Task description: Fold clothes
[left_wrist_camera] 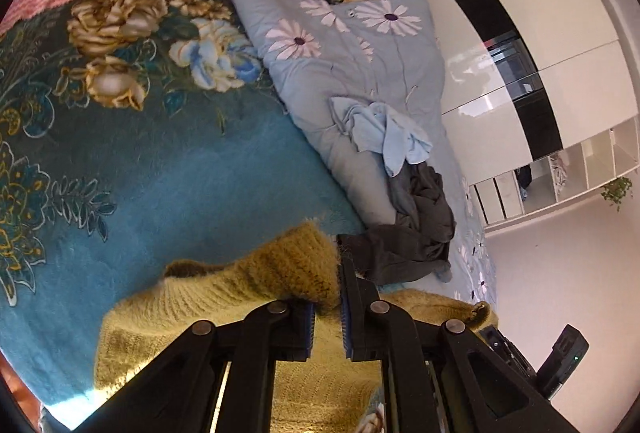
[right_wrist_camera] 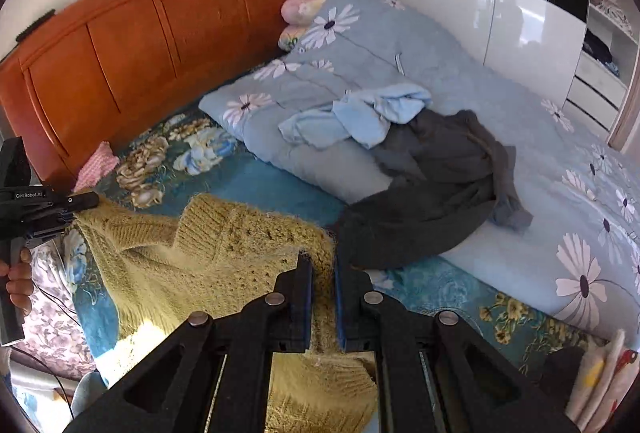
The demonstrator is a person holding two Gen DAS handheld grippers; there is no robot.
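Now both the left claw and right claw pinch the yellow sweater.

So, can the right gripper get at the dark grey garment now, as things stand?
Probably not yet. The right gripper is shut on the yellow knitted sweater, so it is occupied. The dark grey garment lies uncovered just ahead on the bed, with nothing between.

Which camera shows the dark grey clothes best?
The right wrist view: the dark grey clothes spread wide across the pale blue quilt, fully visible. In the left wrist view they look smaller, bunched at the quilt's edge beside the yellow sweater.
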